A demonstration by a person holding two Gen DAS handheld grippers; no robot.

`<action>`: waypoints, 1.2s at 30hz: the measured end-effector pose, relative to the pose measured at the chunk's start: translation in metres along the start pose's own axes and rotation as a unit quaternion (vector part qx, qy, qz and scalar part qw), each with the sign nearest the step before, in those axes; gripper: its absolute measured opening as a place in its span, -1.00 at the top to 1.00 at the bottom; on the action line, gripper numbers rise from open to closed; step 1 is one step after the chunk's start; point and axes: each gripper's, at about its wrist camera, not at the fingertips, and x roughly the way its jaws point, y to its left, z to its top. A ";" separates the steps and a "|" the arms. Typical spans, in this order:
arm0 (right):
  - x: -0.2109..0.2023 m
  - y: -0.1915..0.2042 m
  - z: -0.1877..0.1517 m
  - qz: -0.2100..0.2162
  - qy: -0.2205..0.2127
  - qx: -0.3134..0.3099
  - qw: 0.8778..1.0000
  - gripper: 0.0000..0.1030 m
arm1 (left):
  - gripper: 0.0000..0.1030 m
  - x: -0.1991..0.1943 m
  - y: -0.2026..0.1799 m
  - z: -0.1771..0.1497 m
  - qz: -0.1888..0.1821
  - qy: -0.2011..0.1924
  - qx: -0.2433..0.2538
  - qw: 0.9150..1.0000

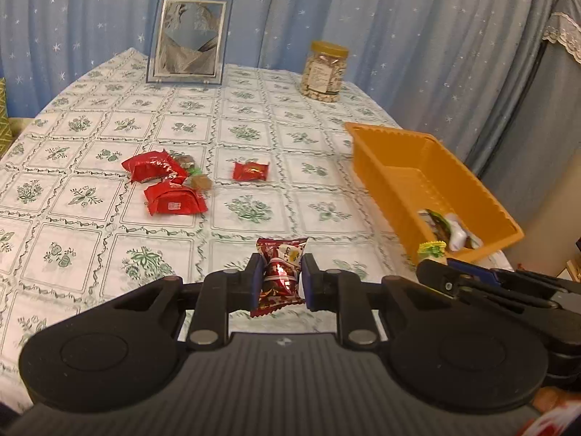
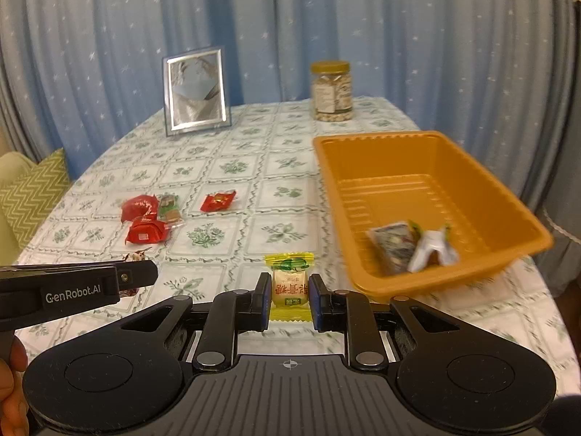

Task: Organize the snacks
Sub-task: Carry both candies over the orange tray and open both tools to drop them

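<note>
Snacks are sitting in three places: a red group (image 1: 165,185) on the tablecloth (image 1: 90,138), two wrapped pieces (image 2: 412,245) inside the orange tray (image 2: 428,160), and one in each tool. The left gripper (image 1: 279,281) is pinching a dark red patterned packet (image 1: 279,276); the right gripper (image 2: 289,296) is pinching a yellow candy (image 2: 289,285). Only the right wrist view is showing the tray's whole floor, plus a thumb (image 2: 12,392) and a green zigzag cushion (image 2: 34,192). Only the left wrist view is showing the red packet in full. A picture frame (image 1: 189,38) and nut jar (image 1: 325,72) are standing before blue starred curtains (image 1: 399,18).
</note>
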 end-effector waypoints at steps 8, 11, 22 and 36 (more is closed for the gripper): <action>-0.041 -0.015 -0.004 -0.018 -0.012 0.019 1.000 0.58 | 0.61 -0.031 -0.028 -0.005 -0.009 -0.012 0.010 1.000; -0.049 -0.022 -0.004 -0.024 -0.017 0.028 0.999 0.58 | 0.61 -0.037 -0.038 -0.007 -0.015 -0.014 0.018 1.000; -0.067 -0.048 0.002 -0.041 -0.033 0.055 0.997 0.58 | 0.61 -0.043 -0.065 -0.001 -0.033 -0.019 0.038 0.999; -0.060 -0.114 0.020 -0.072 -0.046 0.117 0.989 0.58 | 0.61 -0.002 -0.112 0.023 -0.074 -0.018 0.060 0.995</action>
